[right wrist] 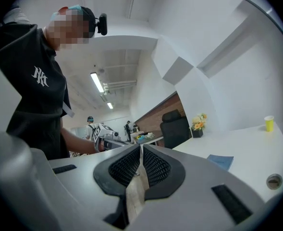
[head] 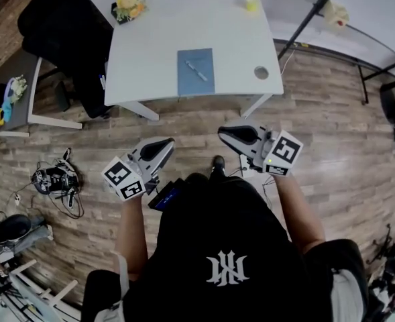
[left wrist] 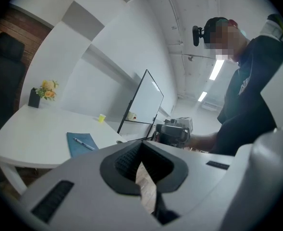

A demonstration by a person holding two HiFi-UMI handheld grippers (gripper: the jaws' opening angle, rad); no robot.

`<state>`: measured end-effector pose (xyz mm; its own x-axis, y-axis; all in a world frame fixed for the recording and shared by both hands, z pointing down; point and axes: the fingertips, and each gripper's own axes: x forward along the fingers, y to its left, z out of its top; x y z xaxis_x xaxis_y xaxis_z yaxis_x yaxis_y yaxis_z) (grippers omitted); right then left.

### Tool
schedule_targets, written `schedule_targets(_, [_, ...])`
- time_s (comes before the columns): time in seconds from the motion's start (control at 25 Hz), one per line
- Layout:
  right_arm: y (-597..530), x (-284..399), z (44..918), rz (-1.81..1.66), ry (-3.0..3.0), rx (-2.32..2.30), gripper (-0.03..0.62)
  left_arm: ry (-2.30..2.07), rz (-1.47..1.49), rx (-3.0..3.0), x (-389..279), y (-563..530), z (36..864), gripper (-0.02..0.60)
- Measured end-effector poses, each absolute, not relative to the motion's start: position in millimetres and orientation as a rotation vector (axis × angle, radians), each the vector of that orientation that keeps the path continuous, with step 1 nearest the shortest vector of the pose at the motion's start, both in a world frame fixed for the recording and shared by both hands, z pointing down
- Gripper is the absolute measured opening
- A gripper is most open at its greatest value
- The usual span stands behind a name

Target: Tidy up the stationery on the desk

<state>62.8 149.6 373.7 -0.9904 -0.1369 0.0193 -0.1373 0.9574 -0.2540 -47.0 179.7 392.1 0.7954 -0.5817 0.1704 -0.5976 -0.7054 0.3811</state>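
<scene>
Head view: a pen (head: 197, 70) lies on a blue notebook (head: 196, 72) mid-bench (head: 150, 59), near the front edge. The left claw (head: 163, 146) and right claw (head: 231, 134) hang short of that edge, which fits either setting out or being done.
Left gripper view: the left claw is pinched together, empty.
Right gripper view: the right claw is likewise closed on nothing.

Office: white desk (head: 150, 52), swivel chair (head: 63, 25), whiteboard (left wrist: 141, 100).

— What colours are on the desk (head: 150, 52)?
— White desk, blue notebook (head: 192, 84) with a white pen (head: 197, 70), yellow cup (head: 252, 4), yellow-orange flowers (head: 130, 4).
— And the floor (head: 331, 113)?
— Brown wood-grain planks; the chair (head: 63, 25) is black.
</scene>
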Motion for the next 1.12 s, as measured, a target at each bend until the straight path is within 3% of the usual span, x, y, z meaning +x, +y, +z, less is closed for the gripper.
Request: schedule_targets(1.12, [288,54,384,0.42,-3.023,0.349,0.048,-0.659,0.051,2.635,-33,300,396,0.003])
